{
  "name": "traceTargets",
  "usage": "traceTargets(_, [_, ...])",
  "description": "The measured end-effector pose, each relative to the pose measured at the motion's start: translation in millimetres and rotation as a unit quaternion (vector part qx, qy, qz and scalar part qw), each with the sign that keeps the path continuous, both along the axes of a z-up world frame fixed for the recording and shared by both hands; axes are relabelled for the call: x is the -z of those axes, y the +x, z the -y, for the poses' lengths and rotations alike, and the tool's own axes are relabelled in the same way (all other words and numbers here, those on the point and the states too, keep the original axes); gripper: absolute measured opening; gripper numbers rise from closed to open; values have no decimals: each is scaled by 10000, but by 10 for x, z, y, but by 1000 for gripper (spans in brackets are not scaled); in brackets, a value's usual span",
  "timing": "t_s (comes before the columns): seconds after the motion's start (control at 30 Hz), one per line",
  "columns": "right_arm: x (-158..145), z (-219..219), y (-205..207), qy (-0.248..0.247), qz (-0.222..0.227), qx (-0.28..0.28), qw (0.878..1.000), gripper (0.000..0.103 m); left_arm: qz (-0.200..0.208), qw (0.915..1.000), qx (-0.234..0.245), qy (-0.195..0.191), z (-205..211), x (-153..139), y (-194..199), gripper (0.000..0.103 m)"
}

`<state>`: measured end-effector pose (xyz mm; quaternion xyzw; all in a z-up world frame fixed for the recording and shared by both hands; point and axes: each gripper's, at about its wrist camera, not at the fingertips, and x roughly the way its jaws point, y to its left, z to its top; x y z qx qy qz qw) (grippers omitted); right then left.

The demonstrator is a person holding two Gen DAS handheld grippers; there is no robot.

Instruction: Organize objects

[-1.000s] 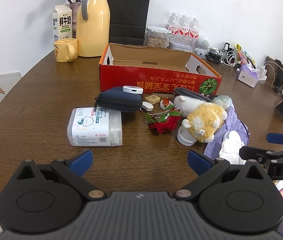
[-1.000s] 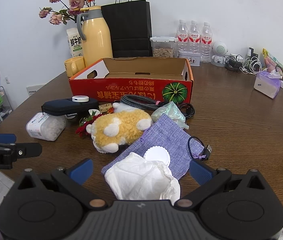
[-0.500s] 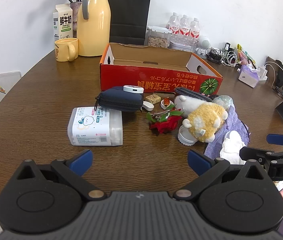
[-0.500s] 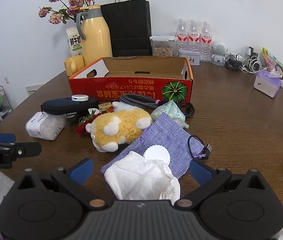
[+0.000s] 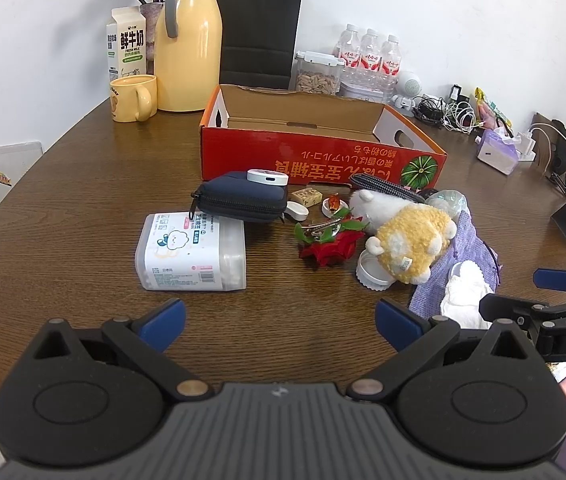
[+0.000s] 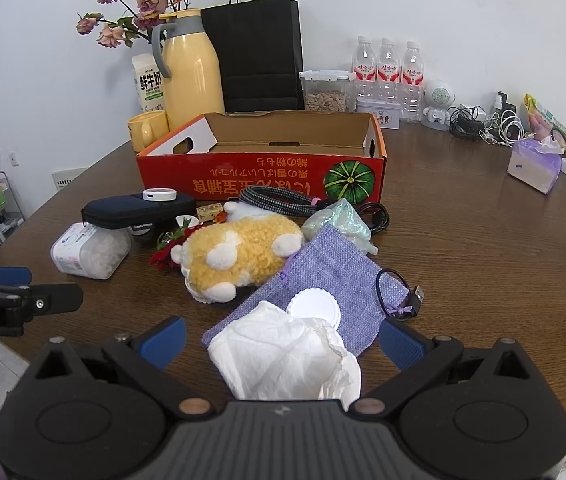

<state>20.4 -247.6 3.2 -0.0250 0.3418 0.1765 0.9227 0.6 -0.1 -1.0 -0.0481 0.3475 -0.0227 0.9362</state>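
An open red cardboard box stands mid-table, and nothing shows inside it. Before it lie a navy zip pouch, a pack of cotton swabs, a red rose, a yellow plush toy, a purple cloth bag and a crumpled white tissue. My left gripper is open and empty, near the table's front edge, short of the swab pack. My right gripper is open, its fingers either side of the tissue.
At the back stand a yellow thermos, a yellow mug, a milk carton, a black paper bag and water bottles. A black cable lies by the purple bag. A tissue box sits far right.
Both grippers have drifted very slightly; the scene sits a touch higher in view. No object has moved.
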Motion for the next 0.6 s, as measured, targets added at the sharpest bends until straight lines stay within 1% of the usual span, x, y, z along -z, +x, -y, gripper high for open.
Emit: traceTargets(0.6, [20,13,16,-2,-14,5,10000,103,2,10000,-9,3,-7,0,0,103])
